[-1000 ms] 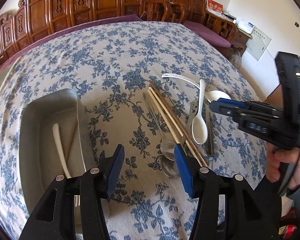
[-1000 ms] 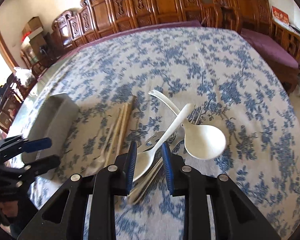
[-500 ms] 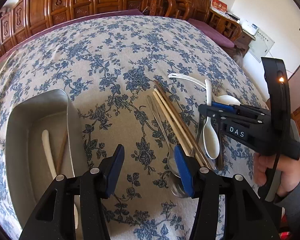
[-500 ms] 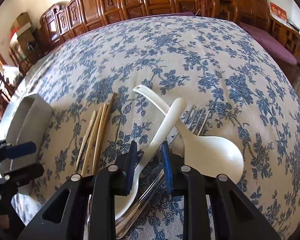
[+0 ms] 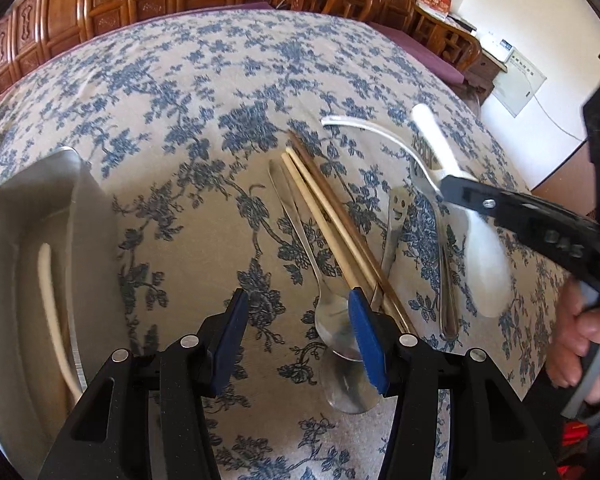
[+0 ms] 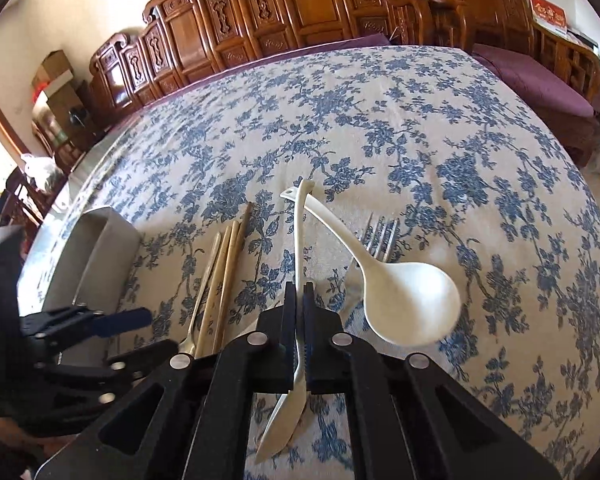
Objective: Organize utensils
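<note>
R gripper (image 6: 299, 300) is clamped tight on the thin handle of a small white plastic spoon (image 6: 288, 420), gripped edge-on approx mid-handle, bowl hanging below the pads toward the camera, handle tip sticking out over the cloth. L gripper (image 5: 296, 328) is half open w/ nothing between the pads, hovering low over the bowl of a steel spoon (image 5: 332, 328); its right pad is just beside the chopsticks (image 5: 332, 216). Beyond those: a steel utensil w/ a smiley cut-out handle (image 5: 396, 216), a fork (image 6: 376, 236) and a big white ladle-type spoon (image 6: 408, 300), all overlapping in one loose pile. Metal tray (image 5: 20, 216) sits off to the left on the floral tablecloth (image 5: 204, 92), already holding a white spoon (image 5: 48, 288) and what looks like a chopstick. Risks, IMO: the slim handle is pinched on its narrow edge, so the spoon could pivot or slip out on the carry to the tray, esp. w/ the bowl weight off-centre. Its handle tip appears to cross the ladle handle, so a low or sideways lift may drag the ladle and fork. The L pad is close enough to nudge the chopsticks and roll them. Both grippers share one small area, so a clash is possible.
</note>
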Action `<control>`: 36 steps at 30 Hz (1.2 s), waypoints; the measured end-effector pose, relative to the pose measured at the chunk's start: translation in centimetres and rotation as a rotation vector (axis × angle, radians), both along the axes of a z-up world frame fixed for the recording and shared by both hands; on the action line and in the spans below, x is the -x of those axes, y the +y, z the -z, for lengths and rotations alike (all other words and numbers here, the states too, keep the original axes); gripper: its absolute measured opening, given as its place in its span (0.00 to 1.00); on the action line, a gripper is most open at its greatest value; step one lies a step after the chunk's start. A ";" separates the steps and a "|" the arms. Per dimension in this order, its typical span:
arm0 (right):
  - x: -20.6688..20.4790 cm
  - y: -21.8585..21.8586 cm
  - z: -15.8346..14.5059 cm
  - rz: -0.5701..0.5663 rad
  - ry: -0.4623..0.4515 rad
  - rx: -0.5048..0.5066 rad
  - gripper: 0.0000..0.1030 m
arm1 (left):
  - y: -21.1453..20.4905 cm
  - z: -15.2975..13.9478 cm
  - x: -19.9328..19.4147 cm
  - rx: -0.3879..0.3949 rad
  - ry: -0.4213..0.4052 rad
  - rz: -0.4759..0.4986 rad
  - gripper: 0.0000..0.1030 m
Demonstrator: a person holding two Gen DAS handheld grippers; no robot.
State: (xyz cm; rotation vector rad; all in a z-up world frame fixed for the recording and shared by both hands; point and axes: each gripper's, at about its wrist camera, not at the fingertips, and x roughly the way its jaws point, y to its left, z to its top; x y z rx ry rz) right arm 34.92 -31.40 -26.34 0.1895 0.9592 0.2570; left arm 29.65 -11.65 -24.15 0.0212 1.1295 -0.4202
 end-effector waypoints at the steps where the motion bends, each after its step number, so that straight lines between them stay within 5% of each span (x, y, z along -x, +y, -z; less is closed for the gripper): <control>1: 0.2 -0.2 -0.1 0.003 0.000 -0.004 0.04 | -0.2 0.0 0.0 0.001 -0.008 0.003 0.48; 9: 1.1 -0.8 -1.2 -0.004 -0.027 -0.021 0.04 | -1.4 0.1 -1.0 -0.030 -0.003 -0.001 0.34; 16: 1.7 -0.3 -1.7 -0.026 -0.036 -0.036 0.04 | -2.9 0.1 -1.7 -0.147 -0.019 0.010 0.26; 22: 2.2 -0.4 -1.8 -0.024 -0.039 -0.048 0.04 | -2.8 0.0 -1.9 -0.204 -0.013 0.015 0.02; 36: 3.4 -0.3 -1.8 -0.019 -0.039 -0.071 0.04 | -0.9 -1.2 -1.2 -0.151 0.022 0.029 0.01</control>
